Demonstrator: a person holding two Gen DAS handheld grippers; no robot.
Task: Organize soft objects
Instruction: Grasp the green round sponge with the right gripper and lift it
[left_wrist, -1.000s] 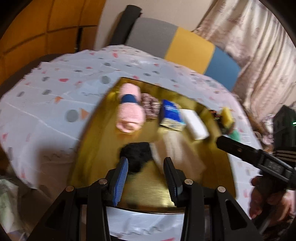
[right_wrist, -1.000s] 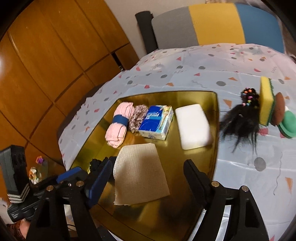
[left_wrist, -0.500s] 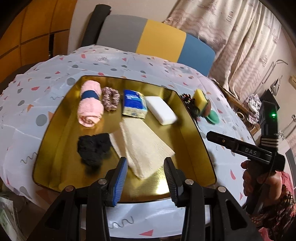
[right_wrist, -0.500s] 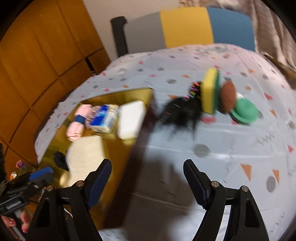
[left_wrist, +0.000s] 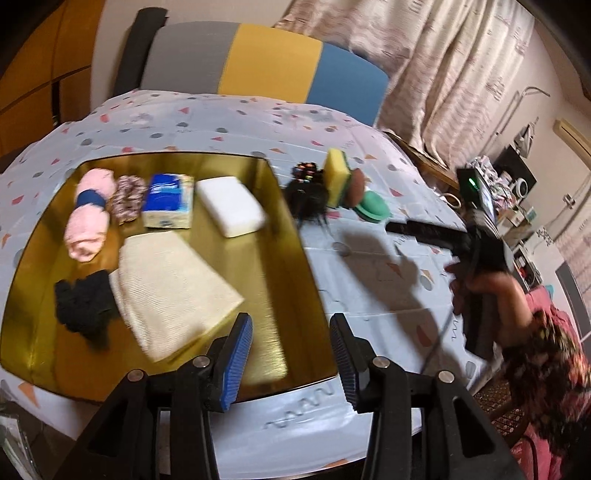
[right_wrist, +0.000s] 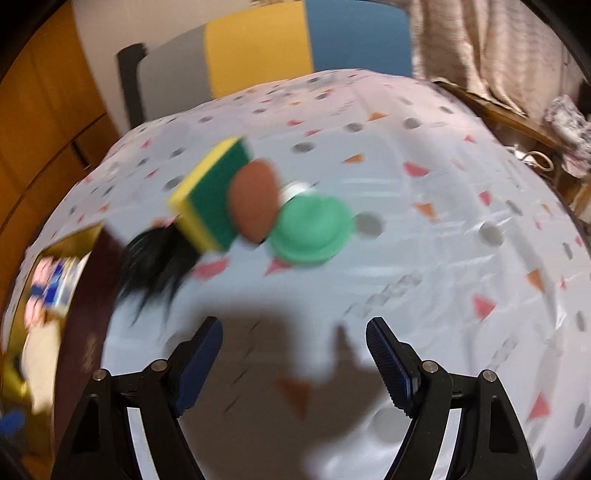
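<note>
A gold tray (left_wrist: 280, 302) holds a pink rolled towel (left_wrist: 88, 214), a patterned scrunchie (left_wrist: 127, 197), a blue tissue pack (left_wrist: 168, 201), a white sponge (left_wrist: 231, 205), a beige cloth (left_wrist: 170, 288) and a black cloth (left_wrist: 83, 308). On the table right of the tray lie a black hair piece (right_wrist: 155, 262), a yellow-green sponge (right_wrist: 210, 192), a brown puff (right_wrist: 255, 201) and a green puff (right_wrist: 312, 229). My left gripper (left_wrist: 291, 354) is open and empty over the tray's near right corner. My right gripper (right_wrist: 295, 362) is open and empty, short of the green puff.
The table has a white cloth (right_wrist: 443, 221) with coloured spots. A grey, yellow and blue chair back (left_wrist: 266, 62) stands behind it, with curtains (left_wrist: 443, 74) at the right. Wooden panels (right_wrist: 37, 110) are at the left.
Both grippers have swung right. The right gripper moved from over the tray to the table in front of the sponge and puffs. Both stayed open.
</note>
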